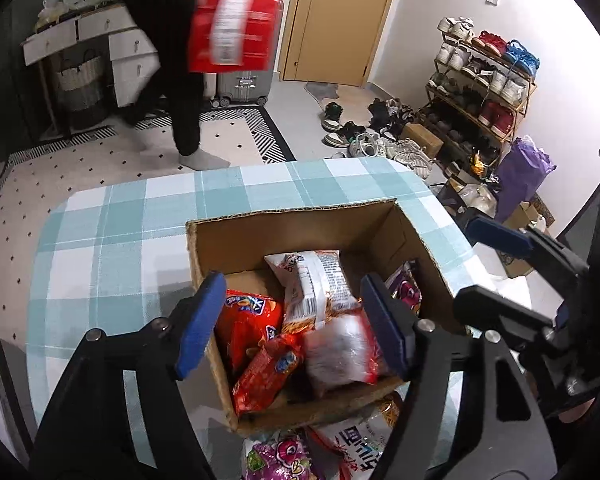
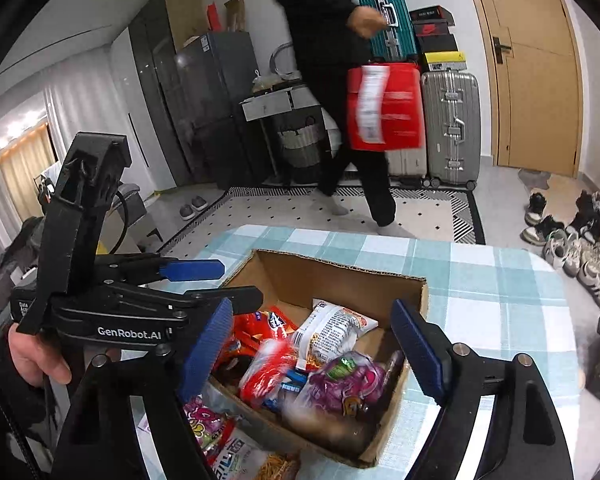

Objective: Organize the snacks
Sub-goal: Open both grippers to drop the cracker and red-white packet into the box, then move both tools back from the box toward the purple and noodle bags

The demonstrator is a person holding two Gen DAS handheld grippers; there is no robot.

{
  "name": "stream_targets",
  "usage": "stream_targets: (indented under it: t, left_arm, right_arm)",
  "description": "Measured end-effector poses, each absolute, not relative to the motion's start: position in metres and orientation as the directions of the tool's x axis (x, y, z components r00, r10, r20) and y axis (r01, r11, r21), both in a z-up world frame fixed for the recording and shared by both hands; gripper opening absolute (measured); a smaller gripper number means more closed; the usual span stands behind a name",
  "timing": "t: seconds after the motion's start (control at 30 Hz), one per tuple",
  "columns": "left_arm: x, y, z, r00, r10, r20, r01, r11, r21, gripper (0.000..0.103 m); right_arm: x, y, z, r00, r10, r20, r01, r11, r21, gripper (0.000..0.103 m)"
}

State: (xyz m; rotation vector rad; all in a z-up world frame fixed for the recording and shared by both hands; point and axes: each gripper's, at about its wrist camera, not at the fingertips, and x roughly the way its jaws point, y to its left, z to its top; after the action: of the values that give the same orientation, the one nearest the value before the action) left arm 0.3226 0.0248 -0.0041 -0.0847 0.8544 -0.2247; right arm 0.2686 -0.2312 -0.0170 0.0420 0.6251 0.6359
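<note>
An open cardboard box (image 1: 292,228) (image 2: 340,276) stands on a table with a teal checked cloth (image 1: 112,240) (image 2: 500,292). It holds several snack packs: a red bag (image 1: 248,320), a white bag (image 1: 316,284) (image 2: 332,328) and a purple bag (image 2: 348,380). More packs lie on the cloth in front of the box: a purple one (image 1: 280,460) (image 2: 204,420) and a white one (image 1: 360,436). My left gripper (image 1: 296,324) is open and empty above the box. My right gripper (image 2: 316,352) is open and empty above the box. The right gripper shows at the right edge of the left wrist view (image 1: 500,236).
A person in black (image 1: 172,60) (image 2: 332,80) walks across the rug beyond the table carrying a red box (image 1: 236,28) (image 2: 384,104). Suitcases (image 2: 448,124), a shoe rack (image 1: 484,84) and loose shoes (image 1: 372,132) stand further back.
</note>
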Motion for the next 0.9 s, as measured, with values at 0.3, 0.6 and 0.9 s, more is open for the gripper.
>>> stream_targets:
  t: [0.3,0.6,0.9]
  left_arm:
    - [0.294,0.027,0.014,0.659,-0.213,-0.721,0.155,0.977,-0.147,0.073]
    - [0.257,0.032,0.033,0.686,-0.186,-0.704,0.136,0.983,-0.127,0.079]
    - [0.214,0.038,0.048,0.715,-0.122,-0.688,0.095,0.992,-0.077,0.084]
  right_arm:
    - [0.245,-0.237,-0.001,0.648,0.568,-0.507,-0.541,0.812,0.218,0.085]
    - [0.21,-0.241,0.019,0.67,0.565,-0.482,-0.546,0.815,0.197,0.088]
    - [0.171,-0.244,0.035,0.691,0.558,-0.459,-0.542,0.821,0.181,0.095]
